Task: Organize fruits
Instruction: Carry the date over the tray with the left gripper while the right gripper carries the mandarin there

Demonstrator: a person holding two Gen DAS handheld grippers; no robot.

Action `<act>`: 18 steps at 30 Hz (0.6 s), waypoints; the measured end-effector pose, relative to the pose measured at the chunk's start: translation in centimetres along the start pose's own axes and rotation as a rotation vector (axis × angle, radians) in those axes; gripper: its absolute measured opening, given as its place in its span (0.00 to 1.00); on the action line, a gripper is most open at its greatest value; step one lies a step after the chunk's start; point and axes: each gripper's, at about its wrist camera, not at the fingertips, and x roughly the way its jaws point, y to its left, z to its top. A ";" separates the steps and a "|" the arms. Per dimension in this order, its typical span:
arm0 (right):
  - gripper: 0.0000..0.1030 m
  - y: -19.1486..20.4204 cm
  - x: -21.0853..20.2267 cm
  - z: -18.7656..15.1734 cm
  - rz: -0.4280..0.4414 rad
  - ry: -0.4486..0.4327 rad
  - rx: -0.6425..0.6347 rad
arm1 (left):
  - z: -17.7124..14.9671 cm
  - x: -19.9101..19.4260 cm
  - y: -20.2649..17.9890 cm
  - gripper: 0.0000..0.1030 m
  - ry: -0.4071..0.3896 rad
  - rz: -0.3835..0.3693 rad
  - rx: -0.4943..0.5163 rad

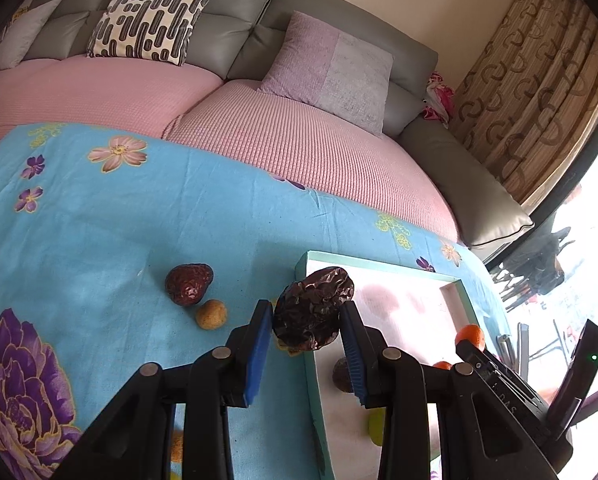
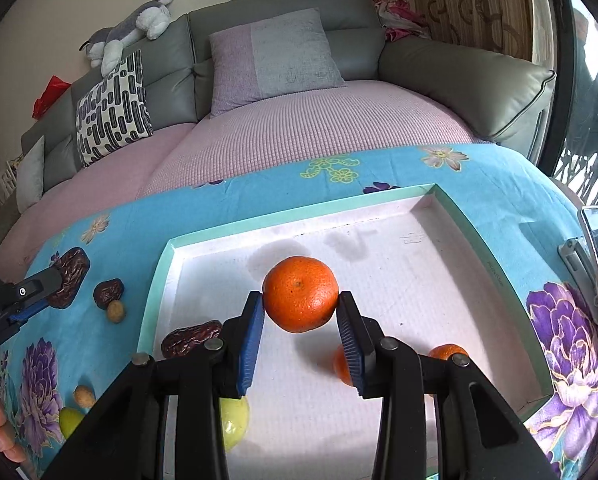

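Your left tool (image 1: 307, 316) grips a wrinkled date (image 1: 313, 308) above the tray's (image 2: 159, 280) left rim. Your right tool (image 2: 301, 312) clamps a tangerine (image 2: 300, 299) over the tray middle, above the table (image 1: 99, 220). Another date (image 2: 191, 338) lies inside, near left.

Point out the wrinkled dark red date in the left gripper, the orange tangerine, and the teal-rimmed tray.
wrinkled dark red date (image 1: 313, 308), left wrist view, its middle
orange tangerine (image 2: 300, 299), right wrist view, front face
teal-rimmed tray (image 2: 299, 208), right wrist view, far rim
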 end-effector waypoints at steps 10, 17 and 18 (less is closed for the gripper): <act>0.38 -3.5 -0.8 0.1 -0.053 -0.021 0.063 | -1.1 3.1 -2.9 0.36 0.016 -0.017 0.094; 0.38 -4.8 -0.3 0.2 -0.055 -0.033 0.096 | -1.7 4.4 -3.9 0.36 -0.001 -0.017 0.143; 0.38 -4.9 -0.2 0.2 -0.053 -0.034 0.100 | -1.8 4.6 -4.0 0.36 -0.004 -0.017 0.153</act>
